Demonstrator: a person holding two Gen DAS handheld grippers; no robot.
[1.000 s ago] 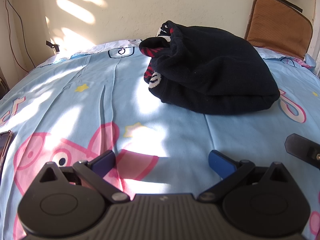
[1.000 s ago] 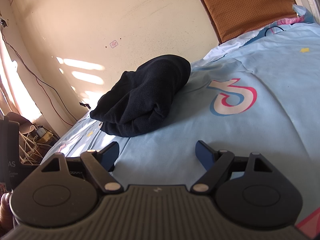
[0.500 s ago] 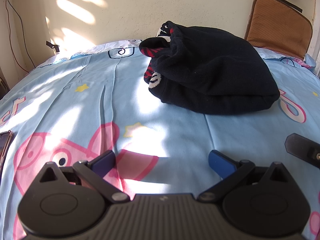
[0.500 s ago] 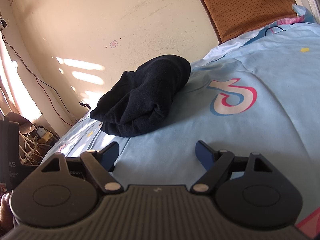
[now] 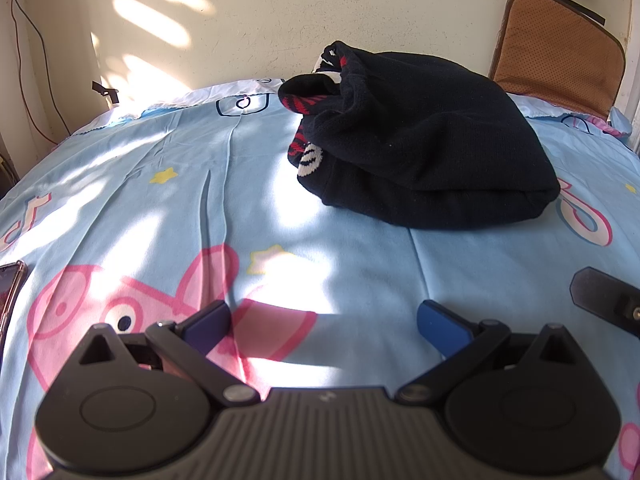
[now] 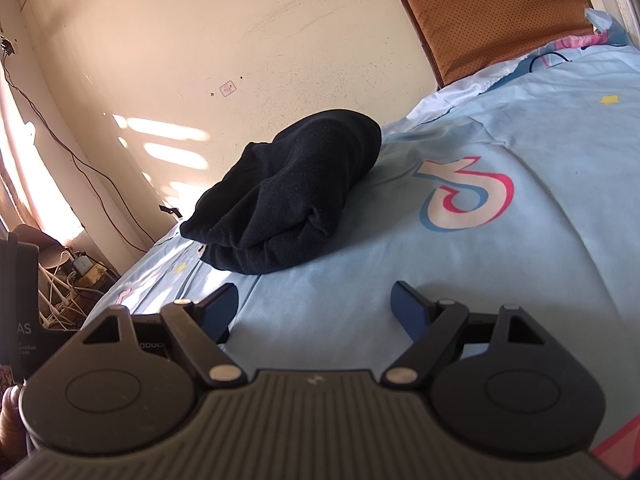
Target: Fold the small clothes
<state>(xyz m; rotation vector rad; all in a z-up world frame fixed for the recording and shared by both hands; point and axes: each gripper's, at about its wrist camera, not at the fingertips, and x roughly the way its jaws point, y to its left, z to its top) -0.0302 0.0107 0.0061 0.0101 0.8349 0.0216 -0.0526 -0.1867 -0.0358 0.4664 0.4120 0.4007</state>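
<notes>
left gripper (image 5: 322,326): we hold it low over the bed sheet (image 5: 360,264), its jaws spread wide with nothing between them; only sheet shows in the gap.
right gripper (image 6: 314,306): we hold it low over the sheet too, jaws spread wide and empty; part of it shows at the right edge of our left view.
sweater (image 5: 424,136): a black bundle, folded over into a thick mound, lying on the sheet ahead of our left gripper and a little to its right, well apart from the fingertips. from our right gripper it lies ahead and to the left (image 6: 288,196), also clear of the fingers.
sweater detail: at the bundle's left end, seen from our left gripper, red stripes and white markings show where the cloth opens.
bed sheet: light blue with a pink pig print directly under our left gripper, yellow stars and a pink-and-white curled figure ahead of our right gripper; patches of sunlight fall across it.
cushion (image 6: 496,16): brown, leaning upright against the wall (image 6: 240,32) beyond the sweater, far ahead and to the right of both grippers.
phone (image 5: 10,292): its edge lies on the sheet at the far left of our left gripper.
cables (image 6: 60,304): a tangle off the bed, left of our right gripper.
</notes>
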